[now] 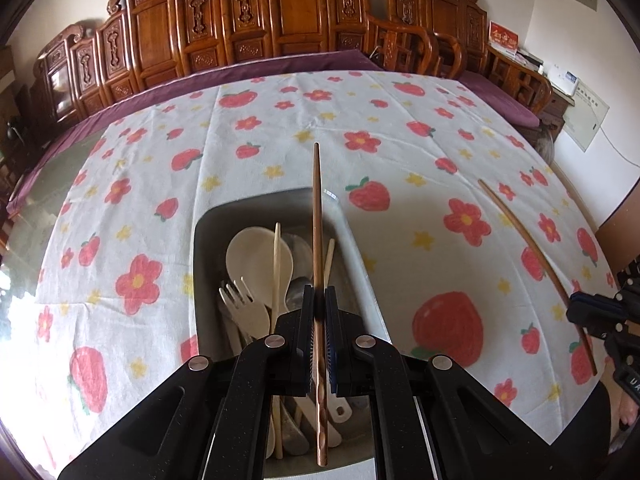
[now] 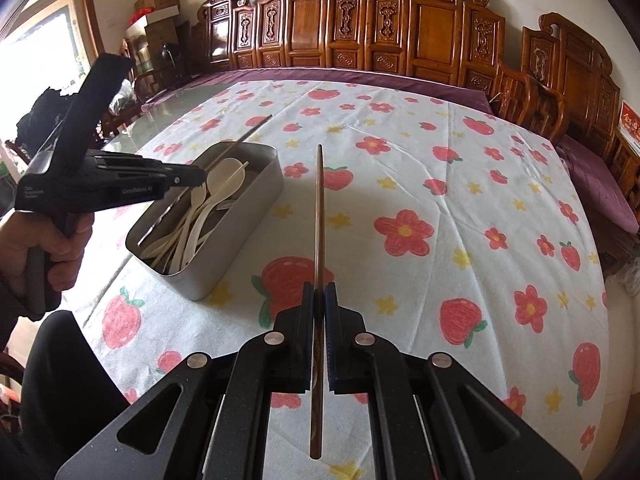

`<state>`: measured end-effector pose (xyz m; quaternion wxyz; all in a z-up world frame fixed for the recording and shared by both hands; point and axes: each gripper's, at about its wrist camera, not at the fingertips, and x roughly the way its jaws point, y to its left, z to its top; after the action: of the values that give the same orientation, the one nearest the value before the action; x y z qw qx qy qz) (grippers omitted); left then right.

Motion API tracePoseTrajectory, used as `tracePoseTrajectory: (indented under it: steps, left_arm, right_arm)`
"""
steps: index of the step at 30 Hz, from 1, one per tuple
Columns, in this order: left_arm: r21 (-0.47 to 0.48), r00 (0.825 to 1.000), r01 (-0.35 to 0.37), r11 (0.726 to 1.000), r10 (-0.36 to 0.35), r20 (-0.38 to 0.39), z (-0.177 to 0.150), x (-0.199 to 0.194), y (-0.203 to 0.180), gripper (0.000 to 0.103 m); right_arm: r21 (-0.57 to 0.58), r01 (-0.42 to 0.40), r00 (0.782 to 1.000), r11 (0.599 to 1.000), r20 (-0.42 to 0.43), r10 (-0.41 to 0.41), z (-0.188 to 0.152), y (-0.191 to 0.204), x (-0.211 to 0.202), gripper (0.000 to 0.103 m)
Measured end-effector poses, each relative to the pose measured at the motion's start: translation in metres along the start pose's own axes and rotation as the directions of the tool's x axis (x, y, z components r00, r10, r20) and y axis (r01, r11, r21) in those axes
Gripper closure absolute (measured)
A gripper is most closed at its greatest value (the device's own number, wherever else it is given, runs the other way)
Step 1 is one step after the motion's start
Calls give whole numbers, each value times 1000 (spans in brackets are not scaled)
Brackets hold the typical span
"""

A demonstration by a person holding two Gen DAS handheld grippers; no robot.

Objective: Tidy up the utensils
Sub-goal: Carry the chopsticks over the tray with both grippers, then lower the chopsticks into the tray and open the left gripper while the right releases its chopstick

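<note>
The worktop (image 2: 460,208) wears a white cloth with red flowers and strawberries. Its left edge shows bare glass, and the far edge runs along a purple cushion (image 2: 360,76) below carved wooden chair backs (image 2: 360,28). Most of the cloth to the right of the tin is bare, with lots of room to move.

On the left, a hand (image 2: 36,248) holds the left tool (image 2: 198,174) over the metal tin (image 2: 192,276). This tool is squeezed tight on a dark brown chopstick (image 1: 318,240), which sticks out over the tin. The tin sits on the cloth near the left side. Inside it lie pale spoons (image 2: 224,176), a pale fork (image 1: 240,300) and light chopsticks (image 1: 276,272), all piled together.

To the right, the right tool (image 2: 319,292) is also squeezed tight on a second dark brown chopstick (image 2: 319,208). It hangs above the open cloth, well apart from the tin.
</note>
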<state>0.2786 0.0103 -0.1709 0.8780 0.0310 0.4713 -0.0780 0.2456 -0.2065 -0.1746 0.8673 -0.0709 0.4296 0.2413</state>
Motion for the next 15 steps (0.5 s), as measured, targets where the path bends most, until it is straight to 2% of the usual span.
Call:
tracePoseTrajectory:
  steps: [15]
  left_arm:
    - [-17, 997, 26, 1000, -27, -66, -19, 29, 14, 99]
  right_arm:
    - [-37, -13, 1000, 999, -13, 12, 6, 19, 8, 97]
